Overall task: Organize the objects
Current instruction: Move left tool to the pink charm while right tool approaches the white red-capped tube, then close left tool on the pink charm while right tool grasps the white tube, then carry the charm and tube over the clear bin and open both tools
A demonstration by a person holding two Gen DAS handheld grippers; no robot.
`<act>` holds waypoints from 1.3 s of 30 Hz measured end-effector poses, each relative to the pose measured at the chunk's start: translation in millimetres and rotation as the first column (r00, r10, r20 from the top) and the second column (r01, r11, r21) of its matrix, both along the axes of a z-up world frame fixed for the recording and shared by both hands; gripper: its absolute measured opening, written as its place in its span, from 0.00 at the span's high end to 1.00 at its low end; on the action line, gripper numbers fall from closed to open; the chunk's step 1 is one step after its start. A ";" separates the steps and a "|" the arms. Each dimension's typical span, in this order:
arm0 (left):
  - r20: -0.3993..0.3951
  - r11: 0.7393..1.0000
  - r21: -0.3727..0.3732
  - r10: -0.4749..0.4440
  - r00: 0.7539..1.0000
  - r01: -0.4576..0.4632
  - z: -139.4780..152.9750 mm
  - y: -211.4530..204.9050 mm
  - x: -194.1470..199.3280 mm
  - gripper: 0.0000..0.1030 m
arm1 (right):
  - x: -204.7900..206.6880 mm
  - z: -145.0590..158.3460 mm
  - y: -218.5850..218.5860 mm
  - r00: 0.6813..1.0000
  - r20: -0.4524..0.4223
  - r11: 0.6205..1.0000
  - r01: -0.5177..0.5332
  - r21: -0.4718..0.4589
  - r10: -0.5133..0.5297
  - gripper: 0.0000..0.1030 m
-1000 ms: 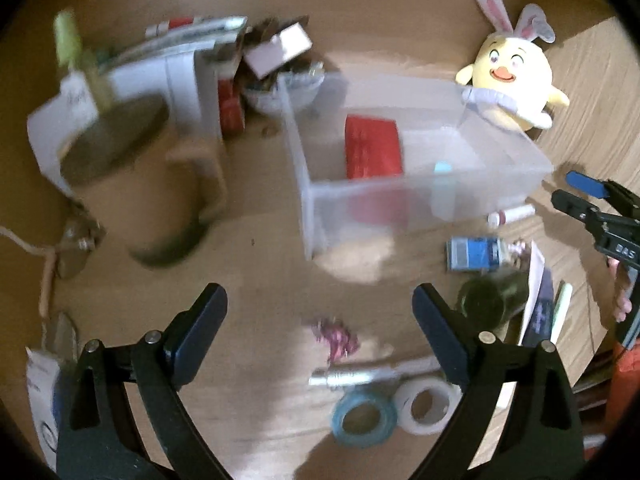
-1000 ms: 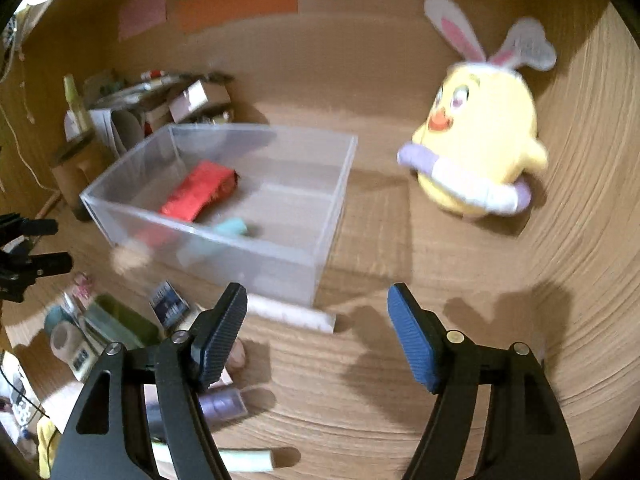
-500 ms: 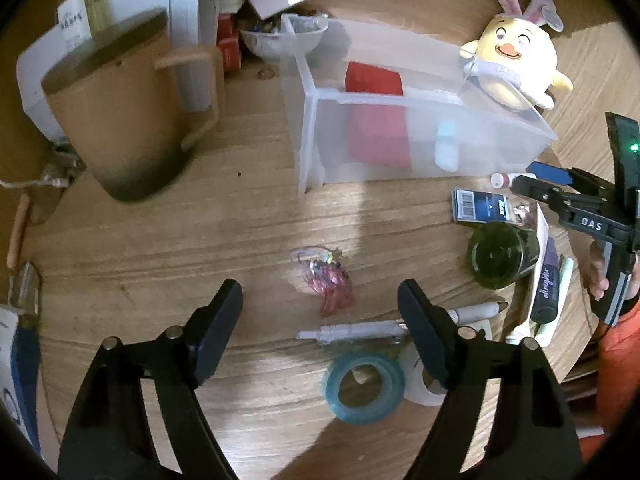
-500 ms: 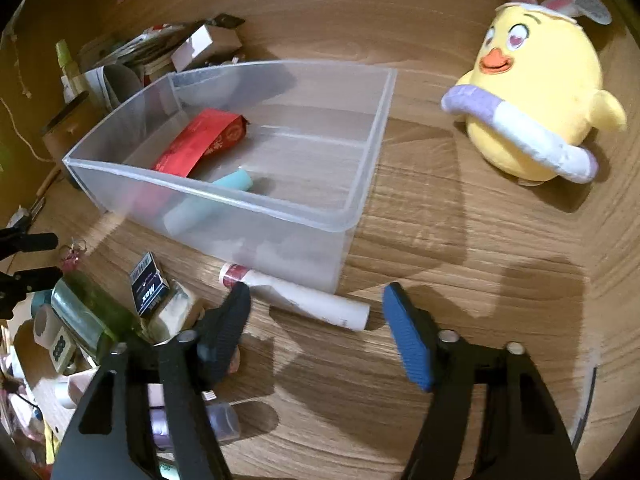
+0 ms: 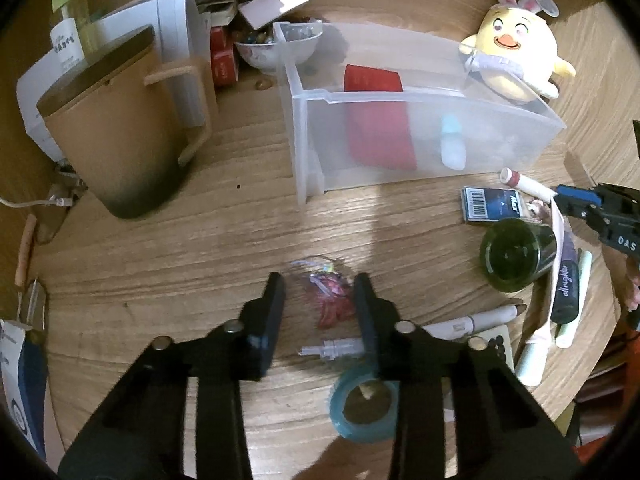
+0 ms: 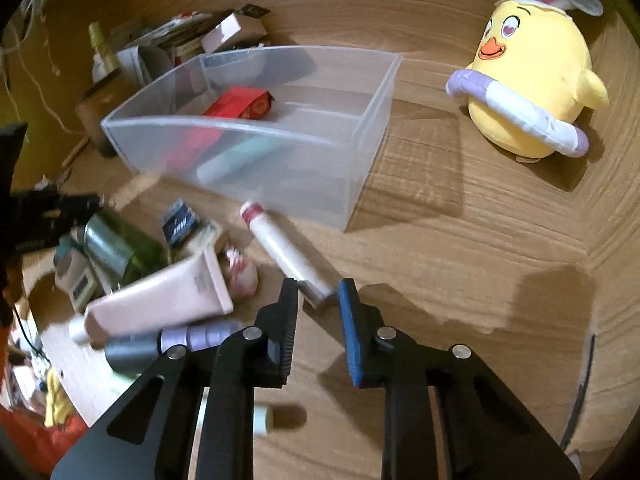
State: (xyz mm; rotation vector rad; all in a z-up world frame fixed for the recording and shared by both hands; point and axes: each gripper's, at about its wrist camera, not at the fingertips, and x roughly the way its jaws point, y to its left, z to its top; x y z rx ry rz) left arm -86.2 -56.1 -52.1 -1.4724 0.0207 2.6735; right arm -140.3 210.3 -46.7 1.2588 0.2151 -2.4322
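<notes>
A clear plastic bin (image 5: 420, 136) (image 6: 256, 136) holds a red packet (image 5: 376, 128) (image 6: 236, 108) and a pale blue tube (image 5: 452, 144). My left gripper (image 5: 320, 292) is partly closed around a small pink and red trinket in clear wrap (image 5: 328, 300) on the wooden table; its jaws stand either side of it, contact unclear. My right gripper (image 6: 318, 300) is narrowed around the near end of a white tube with a red cap (image 6: 286, 258), which lies beside the bin. It also shows in the left wrist view (image 5: 524, 184).
A yellow bunny plush (image 5: 516, 60) (image 6: 536, 92) sits right of the bin. A brown mug (image 5: 116, 136) and paper clutter (image 5: 224, 20) stand at the left. Loose items include a teal tape roll (image 5: 364, 404), a green bottle (image 5: 516, 252), a blue box (image 5: 492, 204), a pink tube (image 6: 168, 296) and markers (image 5: 468, 324).
Both grippers lowered to the table and narrowed their jaws: the left around the pink trinket, the right around the end of the white tube.
</notes>
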 end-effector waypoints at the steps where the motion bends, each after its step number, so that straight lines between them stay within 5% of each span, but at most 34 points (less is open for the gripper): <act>1: -0.005 1.000 -0.005 -0.004 1.000 0.004 -0.1 0.3 0.1 0.72 | 1.4 1.0 -0.8 1.000 -0.004 1.000 -0.002 0.009 0.002 0.81; 3: -0.012 1.000 -0.008 -0.014 1.000 0.014 -0.2 1.8 -0.3 0.75 | 2.2 5.8 -1.5 1.000 -0.016 1.000 -0.001 0.009 0.001 0.79; 7: -0.025 0.999 0.003 -0.051 0.998 0.051 -0.5 5.9 -3.1 0.78 | -7.0 11.2 -10.0 0.999 -0.036 1.000 -0.006 0.006 0.006 0.58; 11: -0.033 0.997 -0.005 -0.082 0.996 0.082 -0.7 8.9 -8.5 0.78 | -20.8 3.9 -26.1 0.999 -0.029 0.998 -0.035 0.043 0.036 0.58; 25: -0.010 0.998 -0.003 -0.068 0.998 0.068 1.1 7.1 -5.8 0.76 | -12.0 -4.6 -43.3 0.994 -0.043 0.992 -0.101 0.081 0.105 0.86; 39: -0.099 1.000 0.012 -0.022 0.995 0.023 23.1 0.3 4.1 0.80 | 20.9 32.1 -11.7 0.989 -0.150 1.000 0.005 0.000 -0.005 0.86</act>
